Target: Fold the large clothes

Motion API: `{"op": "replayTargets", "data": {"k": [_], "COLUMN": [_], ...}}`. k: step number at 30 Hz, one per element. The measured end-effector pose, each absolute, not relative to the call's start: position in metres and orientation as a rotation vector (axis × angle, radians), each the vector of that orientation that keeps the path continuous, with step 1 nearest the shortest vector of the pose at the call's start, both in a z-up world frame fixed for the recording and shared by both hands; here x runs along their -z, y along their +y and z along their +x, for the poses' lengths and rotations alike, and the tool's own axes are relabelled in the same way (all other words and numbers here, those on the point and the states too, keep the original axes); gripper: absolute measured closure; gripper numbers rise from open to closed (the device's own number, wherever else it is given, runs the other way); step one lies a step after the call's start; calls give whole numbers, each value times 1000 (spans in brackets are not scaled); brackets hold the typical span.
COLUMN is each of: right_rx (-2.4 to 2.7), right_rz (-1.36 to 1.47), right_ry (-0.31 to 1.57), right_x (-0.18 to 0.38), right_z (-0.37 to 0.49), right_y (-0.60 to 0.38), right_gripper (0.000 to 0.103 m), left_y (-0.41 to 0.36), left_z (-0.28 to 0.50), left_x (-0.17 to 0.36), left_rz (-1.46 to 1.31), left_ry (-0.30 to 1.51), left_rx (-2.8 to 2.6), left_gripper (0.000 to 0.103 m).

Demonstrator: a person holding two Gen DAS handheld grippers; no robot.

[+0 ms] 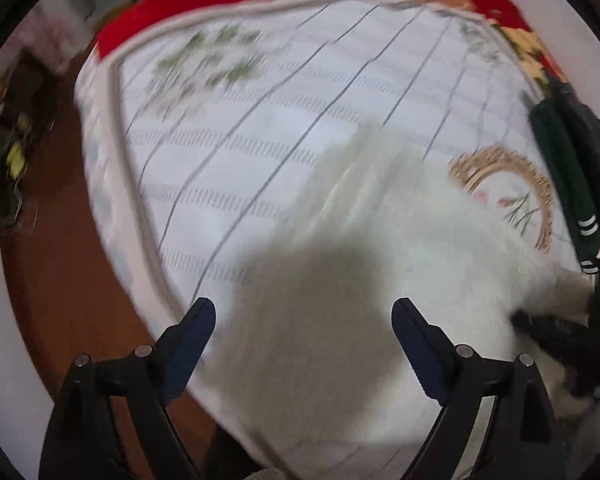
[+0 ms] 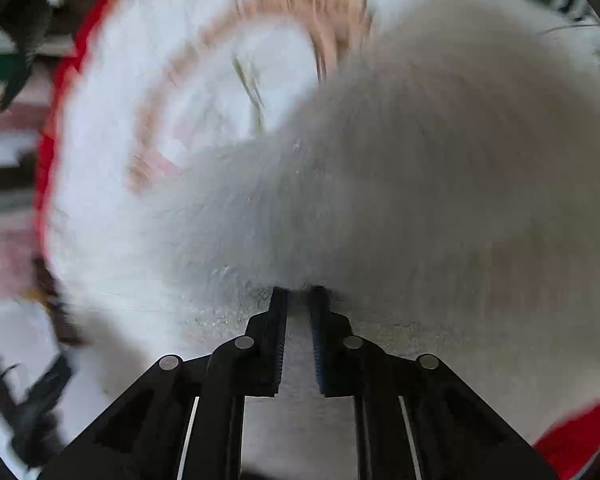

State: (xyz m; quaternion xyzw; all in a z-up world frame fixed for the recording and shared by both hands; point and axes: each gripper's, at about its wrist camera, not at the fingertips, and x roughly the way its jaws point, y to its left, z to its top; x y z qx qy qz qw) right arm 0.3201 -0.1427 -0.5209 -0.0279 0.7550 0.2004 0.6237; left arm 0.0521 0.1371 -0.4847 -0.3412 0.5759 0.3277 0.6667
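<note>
A white fleecy garment [image 1: 380, 248] lies on a bed with a white patterned cover [image 1: 260, 120]. In the left wrist view my left gripper [image 1: 304, 320] is open and empty, its fingers spread over the garment's near edge. In the right wrist view my right gripper [image 2: 299, 292] is shut on the white garment [image 2: 420, 184], pinching a fold of it between the fingertips; the cloth bulges up ahead and is blurred by motion. The right gripper also shows in the left wrist view [image 1: 556, 332] at the garment's right edge.
A red blanket [image 1: 220, 0] lies along the bed's far side. A dark green garment with white stripes [image 1: 568, 176] lies at the bed's right edge. Brown floor [image 1: 60, 240] and clutter are to the left of the bed.
</note>
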Motion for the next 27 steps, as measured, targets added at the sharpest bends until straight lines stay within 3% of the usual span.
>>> {"op": "replayTargets", "data": {"k": [3,8,10,12,13,15,17,18,23,25,26,27], "right_rx": [-438,-479,-494,-481,-469,-449,-423,-412,-449,-461,-463,-446], "right_rz": [-95,15,131,216,232,237,242,235,131,75,36,-19], "right_ry": [1746,1728,1734,1724,1715,1708,1737,1760,1738,1722,1736,1758], "right_x": [514,487,481,476,474,473,476,477,473,477,488,502], "right_z": [325,319,314,310,308,302,299,299,299,304,306,306], "right_y": [-132,-144,-156,-170,-175,-185,-194,-196,-181,-174,-167,-160], "right_gripper": [94,83,56,47,47,47,47,47,51,71,72,80], "left_y": [120,100,100,104,109,119,131,139,179,190,194,195], "left_z": [24,-5,-12,-14,-14,-7,8,19,56,66,71,72], "left_x": [491,523,549,564,563,556,544,537,521,526,532,537], "left_rz": [-857,-1150,-1304,-1377,-1385,-1352,-1270,-1215,-1115,-1089,-1072,-1071], "left_ry": [1308,1276,1231,1166,1117,1049,998,977,893,894,915,931], "left_rx": [-782,-770,-765,-796,-823,-885,-891,-877,-803,-752,-749,-742], "left_gripper": [13,13,13,18,27,54,74,79,80,79,79,76]}}
